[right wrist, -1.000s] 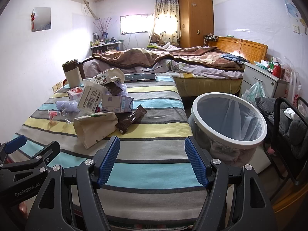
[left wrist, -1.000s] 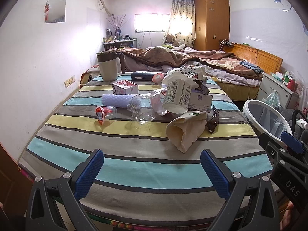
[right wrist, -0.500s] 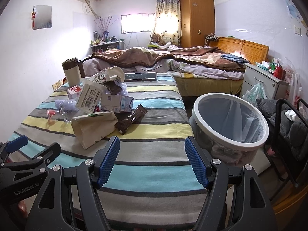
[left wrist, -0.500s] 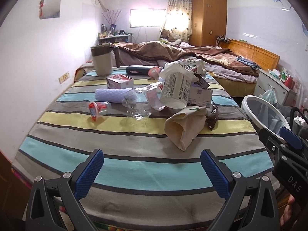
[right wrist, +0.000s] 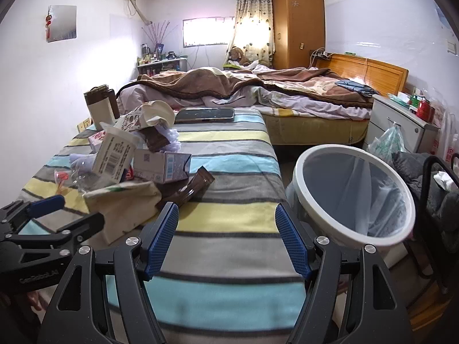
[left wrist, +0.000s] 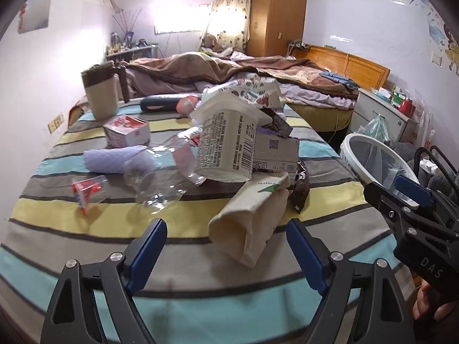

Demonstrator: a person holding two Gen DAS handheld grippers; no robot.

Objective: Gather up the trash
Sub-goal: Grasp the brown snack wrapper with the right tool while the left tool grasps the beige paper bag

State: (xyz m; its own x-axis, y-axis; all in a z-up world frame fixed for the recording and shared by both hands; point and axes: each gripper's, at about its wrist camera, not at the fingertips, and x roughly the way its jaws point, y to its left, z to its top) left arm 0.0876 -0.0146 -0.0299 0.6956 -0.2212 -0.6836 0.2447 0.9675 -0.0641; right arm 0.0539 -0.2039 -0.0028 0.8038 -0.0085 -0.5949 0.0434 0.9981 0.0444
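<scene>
A heap of trash lies on the striped bedcover (left wrist: 178,220): a beige paper bag (left wrist: 252,223), a white tub (left wrist: 226,146), a crushed clear bottle (left wrist: 160,177), a carton (left wrist: 275,150), a brown wrapper (left wrist: 299,190) and a small red-labelled cup (left wrist: 87,190). My left gripper (left wrist: 226,246) is open and empty just short of the paper bag. My right gripper (right wrist: 226,240) is open and empty over the cover, near the wrapper (right wrist: 195,187). A white bin (right wrist: 355,195) with a liner stands right of the bed.
A beige jug (left wrist: 100,94) and a dark phone (right wrist: 205,114) rest at the far end of the cover. A second bed with brown blankets (right wrist: 258,89) lies behind. A nightstand (right wrist: 401,123) and a dark chair (right wrist: 439,189) stand at the right.
Both grippers have moved forward toward the trash heap, the left one more. Both stayed open and empty.
</scene>
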